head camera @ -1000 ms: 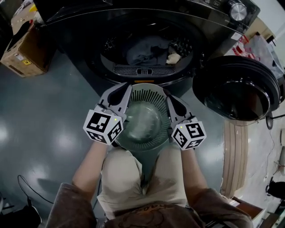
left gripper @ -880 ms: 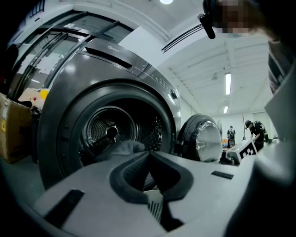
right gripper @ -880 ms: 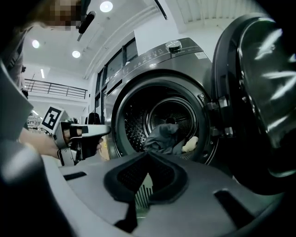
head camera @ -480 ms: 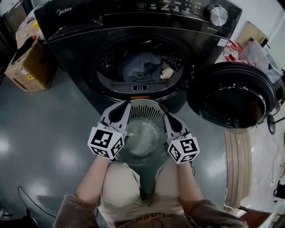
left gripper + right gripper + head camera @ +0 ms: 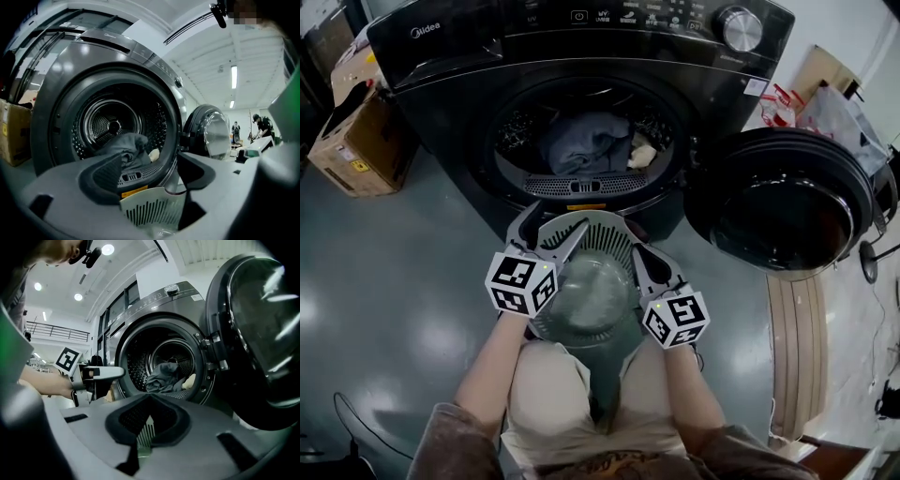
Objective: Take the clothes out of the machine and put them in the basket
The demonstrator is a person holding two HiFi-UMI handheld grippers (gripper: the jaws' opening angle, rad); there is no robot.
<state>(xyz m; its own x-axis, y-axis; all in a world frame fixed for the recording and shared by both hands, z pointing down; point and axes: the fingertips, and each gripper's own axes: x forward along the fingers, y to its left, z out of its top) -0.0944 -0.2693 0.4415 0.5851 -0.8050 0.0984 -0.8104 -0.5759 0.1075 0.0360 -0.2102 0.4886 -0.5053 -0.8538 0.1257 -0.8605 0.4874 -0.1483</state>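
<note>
A grey-blue garment [image 5: 586,141] and a small cream piece [image 5: 642,155] lie in the drum of the dark front-loading machine [image 5: 581,37]. The pale green slotted basket [image 5: 609,223] stands on the floor just before the drum opening, between the person's knees. My left gripper [image 5: 548,234] is at the basket's left rim. Its jaws have just been opening and now stand open, with the rim [image 5: 150,206] between and below them, untouched. My right gripper [image 5: 636,258] is shut on the basket's right rim [image 5: 146,432]. The garment [image 5: 164,376] shows past it in the drum.
The machine's round door [image 5: 783,202] hangs open to the right of the basket. A cardboard box [image 5: 356,141] sits on the grey floor left of the machine. Bags [image 5: 825,103] lie at the back right. The person's legs are right behind the basket.
Basket and both grippers have come down and a little toward the person. The left jaws, shut on the basket's rim before, have spread apart. The right grip is unchanged.
</note>
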